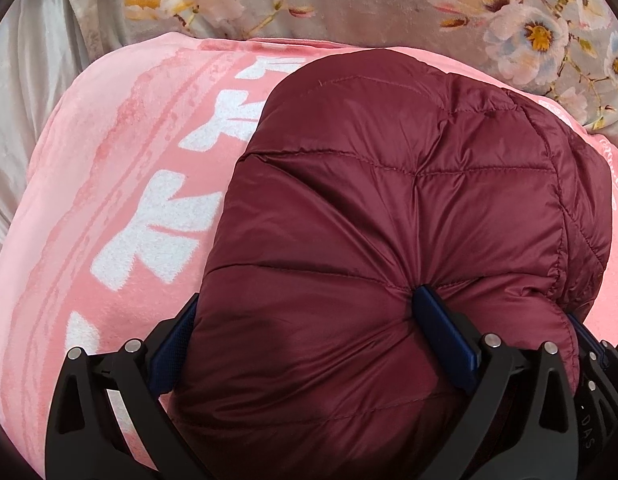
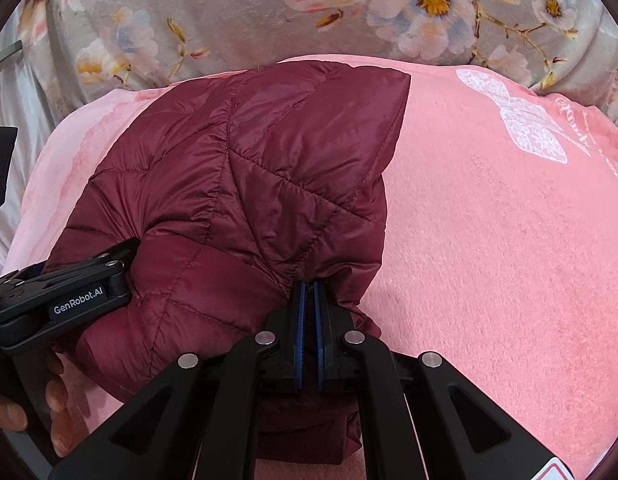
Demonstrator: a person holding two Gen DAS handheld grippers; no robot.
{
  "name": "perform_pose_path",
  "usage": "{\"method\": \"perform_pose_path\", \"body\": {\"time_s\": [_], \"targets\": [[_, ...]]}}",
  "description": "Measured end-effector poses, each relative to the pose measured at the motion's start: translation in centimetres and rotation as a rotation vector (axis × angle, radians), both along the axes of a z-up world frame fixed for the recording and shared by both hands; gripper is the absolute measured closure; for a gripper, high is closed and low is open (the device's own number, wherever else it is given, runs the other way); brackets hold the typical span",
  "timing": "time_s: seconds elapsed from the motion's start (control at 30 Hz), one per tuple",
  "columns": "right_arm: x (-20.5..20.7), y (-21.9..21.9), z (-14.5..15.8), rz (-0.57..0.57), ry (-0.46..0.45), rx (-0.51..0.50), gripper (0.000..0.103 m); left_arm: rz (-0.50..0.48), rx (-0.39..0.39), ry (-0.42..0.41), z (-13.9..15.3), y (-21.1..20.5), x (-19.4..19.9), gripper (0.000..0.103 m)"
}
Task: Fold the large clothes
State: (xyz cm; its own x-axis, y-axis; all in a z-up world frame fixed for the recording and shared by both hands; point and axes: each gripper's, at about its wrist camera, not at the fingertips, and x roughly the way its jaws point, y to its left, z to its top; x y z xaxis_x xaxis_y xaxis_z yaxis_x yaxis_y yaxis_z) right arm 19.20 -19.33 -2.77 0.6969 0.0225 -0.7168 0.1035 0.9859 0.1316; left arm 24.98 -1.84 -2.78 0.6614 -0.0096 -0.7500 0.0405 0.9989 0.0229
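Maroon puffer jacket (image 1: 389,208), pinched by both grippers

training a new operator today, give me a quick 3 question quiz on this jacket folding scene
1. True or false: the right gripper is shut on the jacket.
2. What does the jacket lie on?
A. a bare wooden table
B. a pink blanket
C. a blue tray
3. How does the left gripper stand against the jacket?

Key:
1. True. Its fingers pinch an edge of the jacket.
2. B. A floral cloth lies beyond the blanket.
3. Its fingers are spread wide, one on each side of a puffy bulge of the jacket. Whether they are squeezing it cannot be told.
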Motion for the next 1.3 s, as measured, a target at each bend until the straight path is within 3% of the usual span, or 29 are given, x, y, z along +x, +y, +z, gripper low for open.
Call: {"method": "perform_pose_path", "body": {"time_s": [0.13, 0.2, 0.33, 0.43, 0.5, 0.7, 0.9, 1.0, 1.13, 1.3], "targets": [[-0.4, -0.5, 1.8, -0.028, 0.02, 0.023, 0.1, 0.005, -0.005, 0.015, 0.2, 0.1, 0.0, 0.005], [-0.7, -1.0, 4.1, -0.04, -0.028, 0.056, 0.1, 0.004, -0.004, 0.022, 0.3, 0.2, 0.0, 0.005], [1.3, -0.5, 6.6, -0.021, -0.049, -0.015, 0.099, 0.008, 0.005, 0.022, 0.4, 0.2, 0.0, 0.005], [3.6, -1.1, 5.2, -0.056, -0.012, -0.026, 0.099, 0.007, 0.009, 0.025, 0.5, 0.2, 0.0, 0.005], [4.9, -2.1, 3.4, -0.083, 0.029, 0.026, 0.103, 0.001, 0.011, 0.025, 0.5, 0.2, 0.0, 0.005], [6.1, -3.8, -0.7, -0.135, 0.076, 0.053, 0.103, -0.016, 0.016, 0.013, 0.3, 0.0, 0.3, 0.005], [6.4, -4.1, -0.9, -0.098, 0.068, 0.049, 0.103, -0.005, 0.016, -0.007, 0.1, -0.2, 0.2, 0.005], [4.4, -4.7, 0.6, -0.165, 0.057, 0.069, 0.1, -0.013, -0.017, -0.003, 0.2, 0.3, 0.2, 0.005], [-0.2, -4.0, 2.7, -0.131, -0.007, 0.032, 0.095, 0.005, -0.063, 0.013, 1.4, 2.0, -1.2, 0.005], [-5.1, -1.9, 3.5, -0.078, -0.047, -0.027, 0.089, 0.002, 0.016, -0.061, 3.5, 1.7, -5.3, 0.005]]}}
